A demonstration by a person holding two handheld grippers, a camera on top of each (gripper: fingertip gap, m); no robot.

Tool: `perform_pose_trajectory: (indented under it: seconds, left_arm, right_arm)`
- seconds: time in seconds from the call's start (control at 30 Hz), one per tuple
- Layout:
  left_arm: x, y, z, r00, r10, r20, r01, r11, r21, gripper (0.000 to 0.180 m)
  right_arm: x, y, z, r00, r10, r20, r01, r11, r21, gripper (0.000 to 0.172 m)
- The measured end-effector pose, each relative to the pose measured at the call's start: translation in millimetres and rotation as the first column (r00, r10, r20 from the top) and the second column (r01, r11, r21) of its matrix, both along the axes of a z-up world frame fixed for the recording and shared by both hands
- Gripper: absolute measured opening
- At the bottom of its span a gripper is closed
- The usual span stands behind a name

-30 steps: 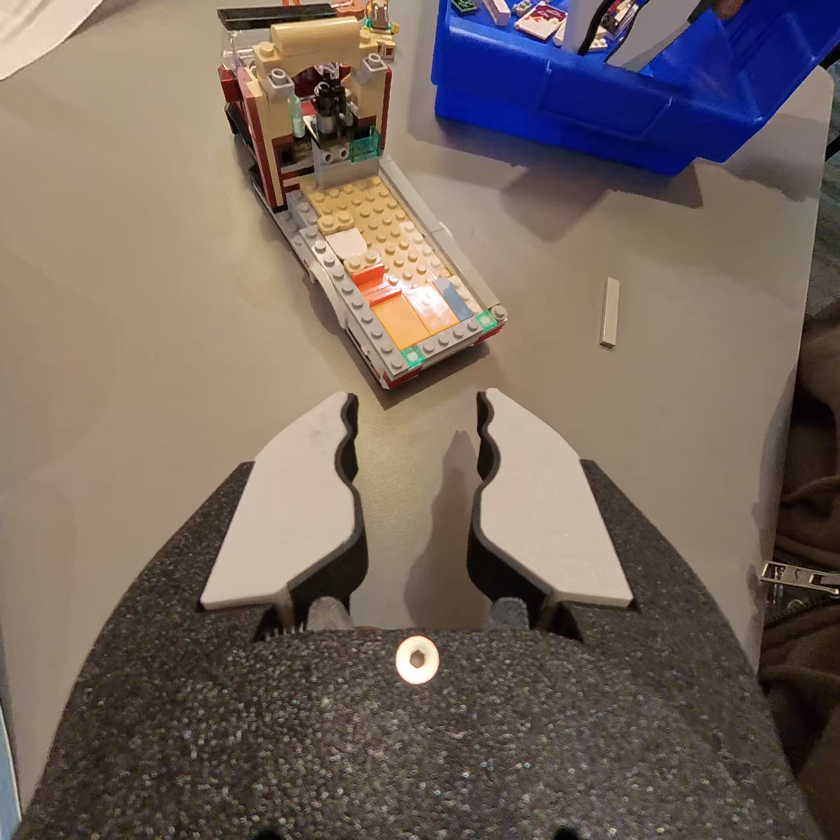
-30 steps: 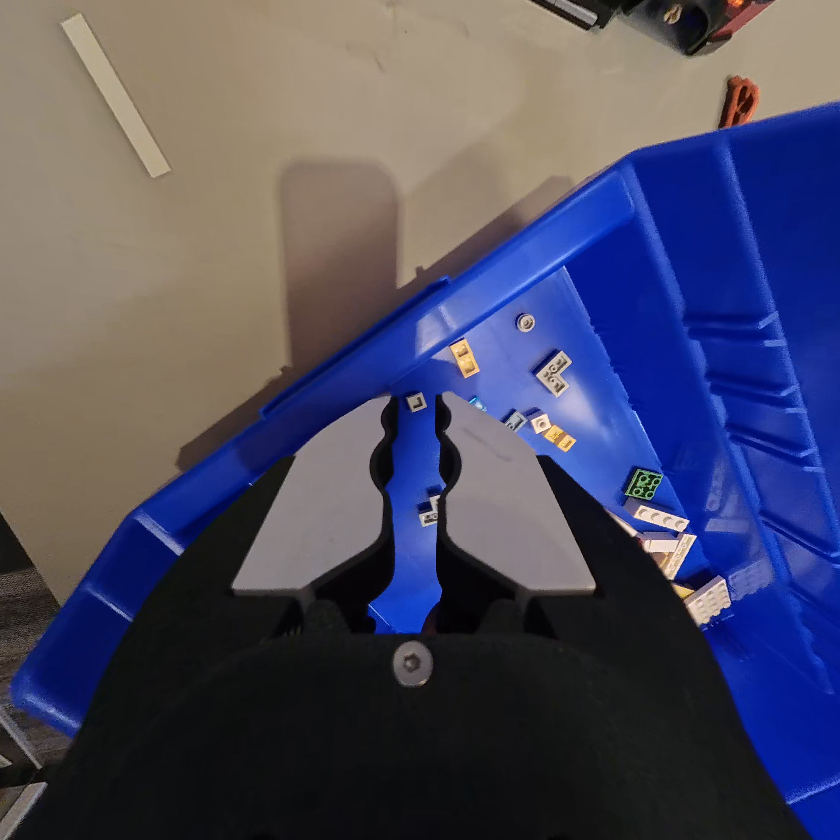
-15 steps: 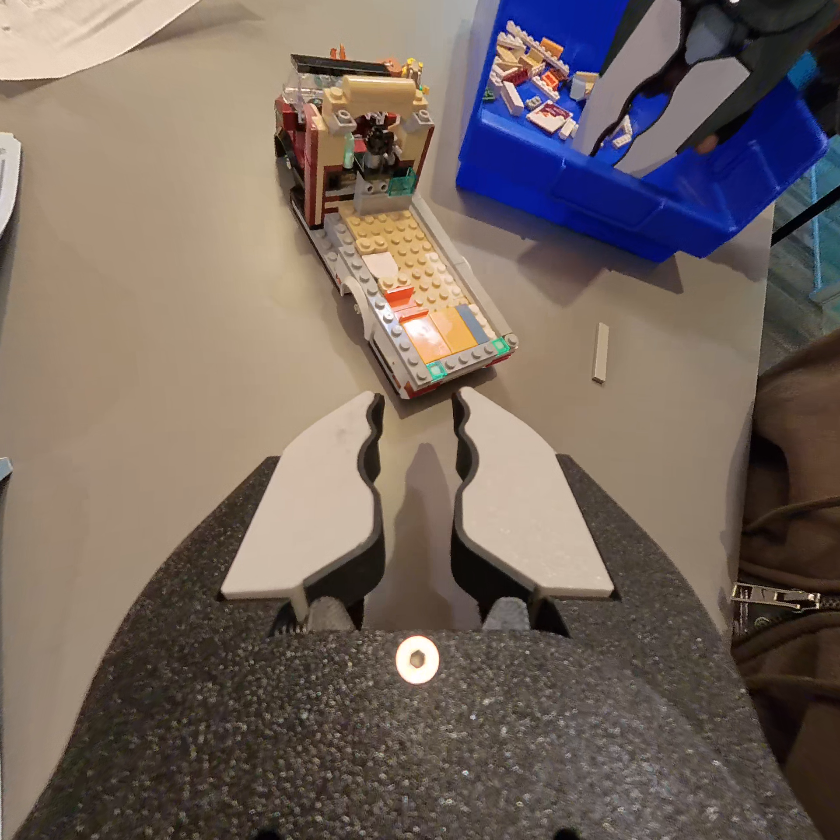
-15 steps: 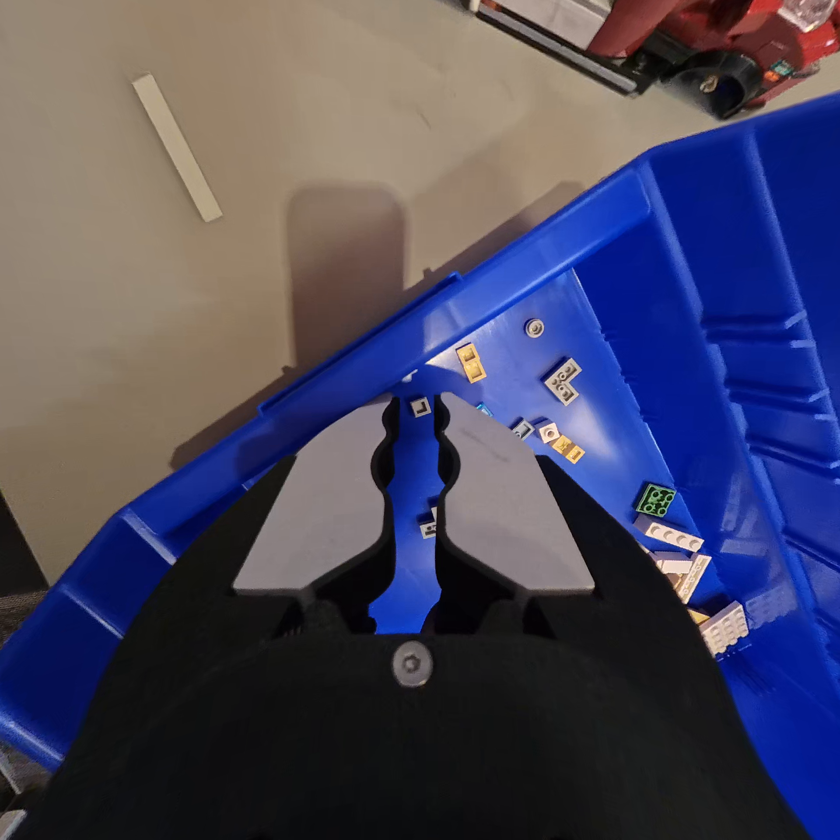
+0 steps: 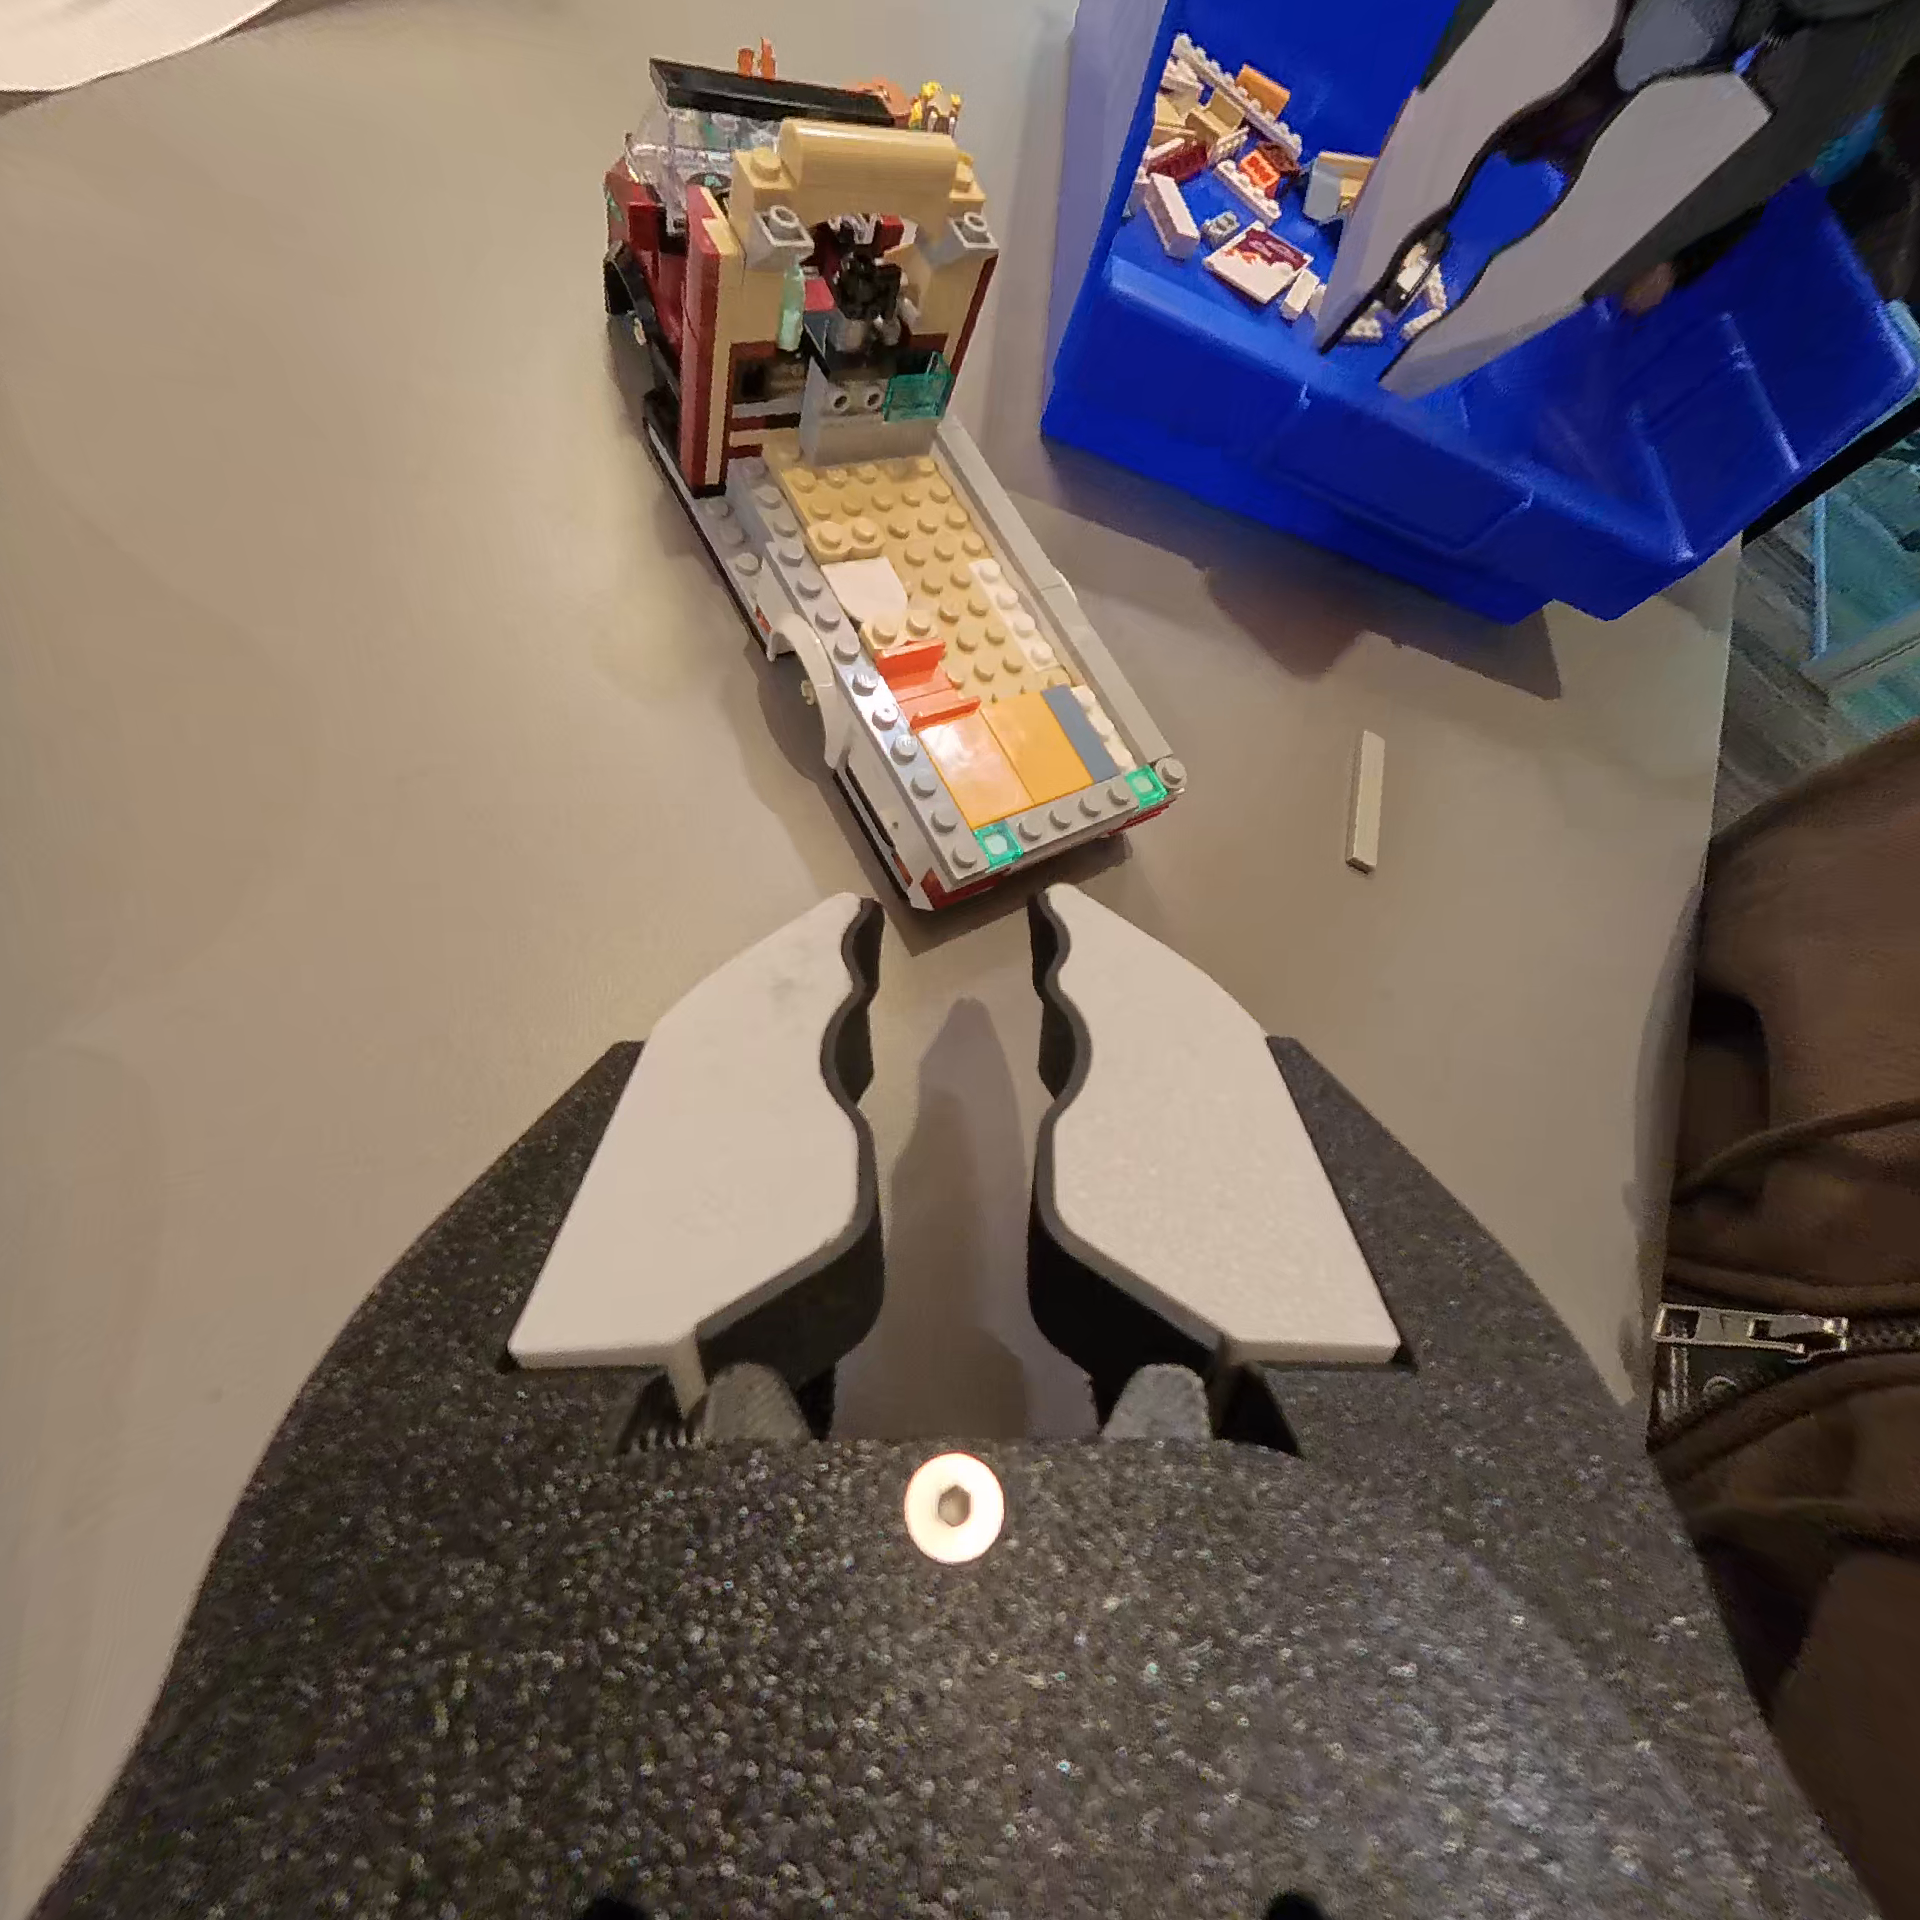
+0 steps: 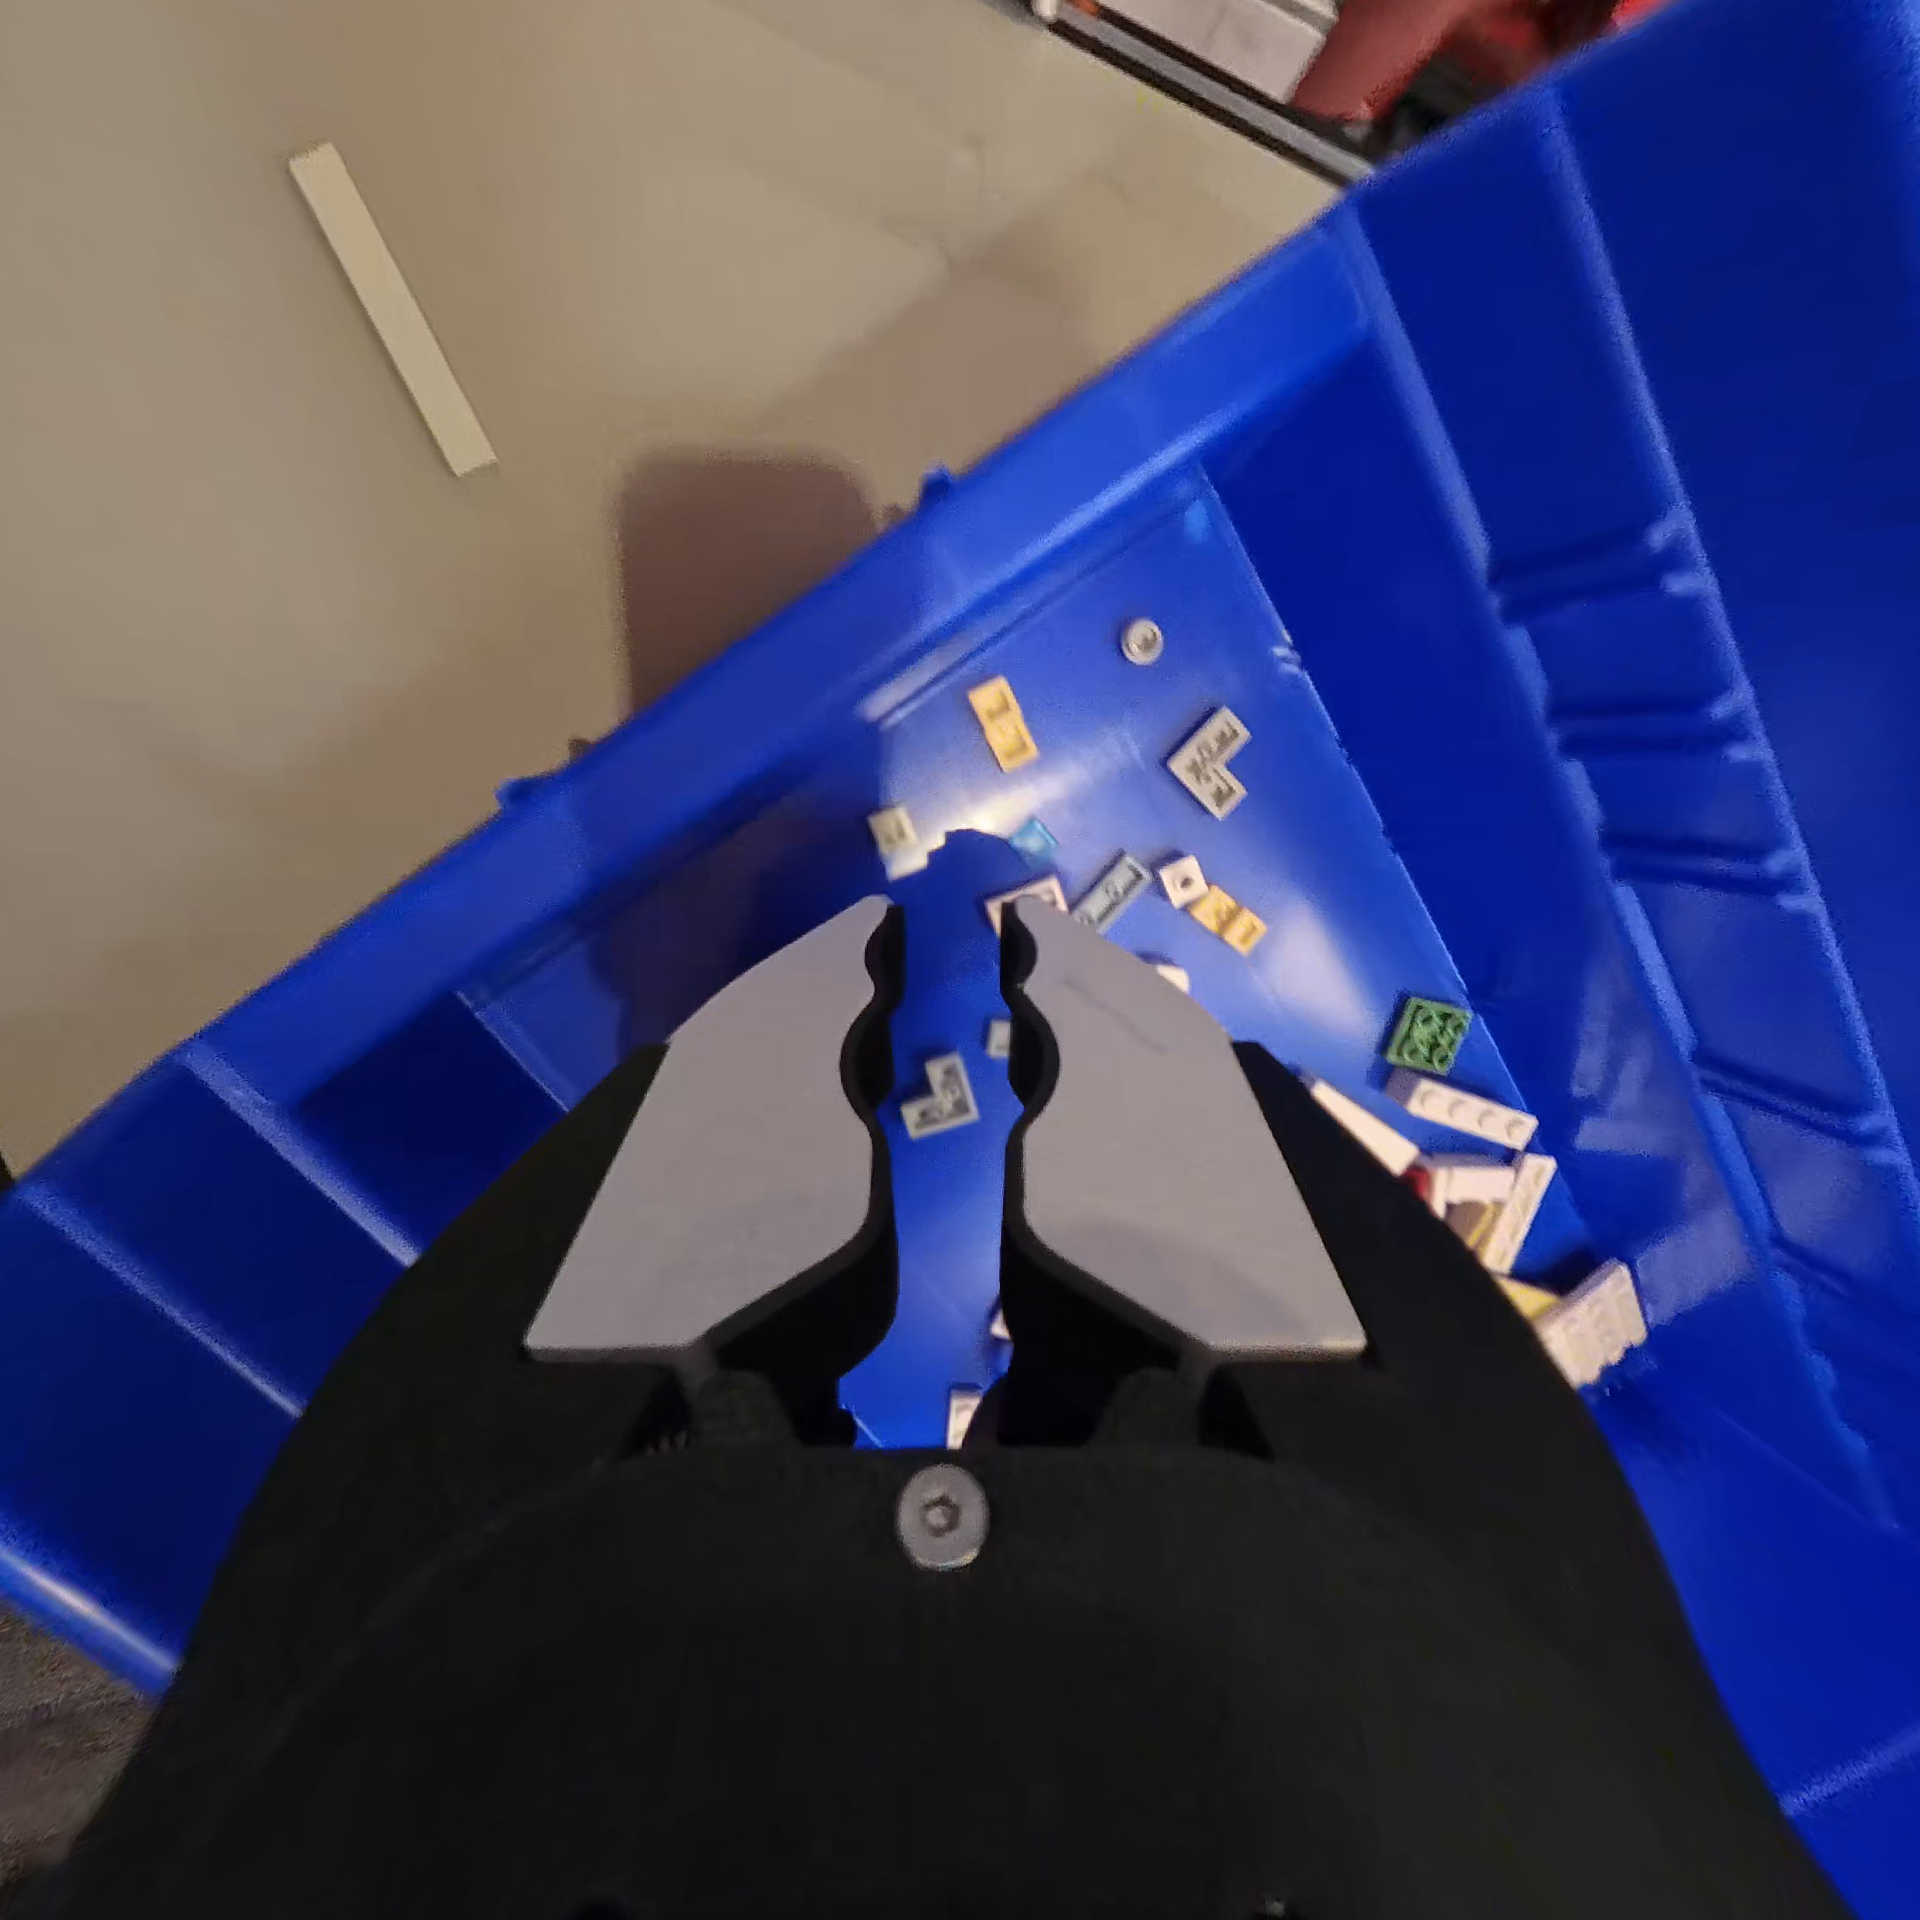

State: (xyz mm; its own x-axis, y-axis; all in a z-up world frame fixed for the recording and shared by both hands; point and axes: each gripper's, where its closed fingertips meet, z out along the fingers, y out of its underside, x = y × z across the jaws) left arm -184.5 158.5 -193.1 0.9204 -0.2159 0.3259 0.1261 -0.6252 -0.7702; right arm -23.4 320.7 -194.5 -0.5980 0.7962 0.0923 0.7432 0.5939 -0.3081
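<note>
My left gripper (image 5: 954, 914) is open and holds nothing. It hovers over the grey table just short of the rear end of a brick-built truck (image 5: 914, 582) with a tan studded bed and orange tiles. My right gripper (image 6: 951, 920) is open with a narrow gap and nothing between its pads. It reaches down into a blue bin (image 6: 1455, 436) over several small loose bricks, among them a grey L-shaped plate (image 6: 940, 1096) seen between the fingers. It also shows in the left wrist view (image 5: 1382, 343), with its tips in the bin (image 5: 1455, 468).
A long grey tile (image 5: 1366, 800) lies on the table right of the truck; it also shows in the right wrist view (image 6: 390, 307). A person's brown jacket (image 5: 1829, 1143) is at the right table edge. White paper (image 5: 125, 42) lies at the far left. One gripper's finger ends stand about 25 centimeters off the other's. From the right gripper's tips to the long grey tile (image 5: 1366, 800) is close to 12 centimeters. Look for it in the right wrist view (image 6: 387, 316) too.
My left gripper's jaws narrowed and it drew back from the truck, which now looks farther away. My right gripper shifted inside the bin and its jaws opened slightly.
</note>
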Motion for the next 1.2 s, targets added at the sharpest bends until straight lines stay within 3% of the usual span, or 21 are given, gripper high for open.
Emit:
perform_pose_trajectory:
  seconds: [0.2, 0.8, 1.03, 1.2]
  left_arm:
    - [0, 1, -2, 1.0, 0.0, -0.009, 0.0, 1.0, -0.01, 0.028]
    - [3, -1, -2, 0.997, -0.002, -0.08, 0.002, 1.0, 0.009, 0.03]
    - [6, -7, 0, 0.995, -0.013, -0.096, 0.014, 1.0, 0.018, 0.032]
    - [7, -11, 1, 0.996, -0.018, -0.09, 0.02, 0.999, 0.027, 0.032]
  right_arm:
    - [8, 22, 6, 0.998, -0.063, -0.026, 0.064, 0.998, 0.016, 0.017]
    - [11, 30, -9, 0.994, -0.1, 0.037, 0.099, 0.995, 0.032, 0.018]
    - [8, 26, -7, 0.994, -0.089, 0.065, 0.084, 0.993, 0.083, 0.019]
    - [16, 46, -5, 0.99, -0.103, 0.094, 0.086, 0.981, 0.172, 0.021]
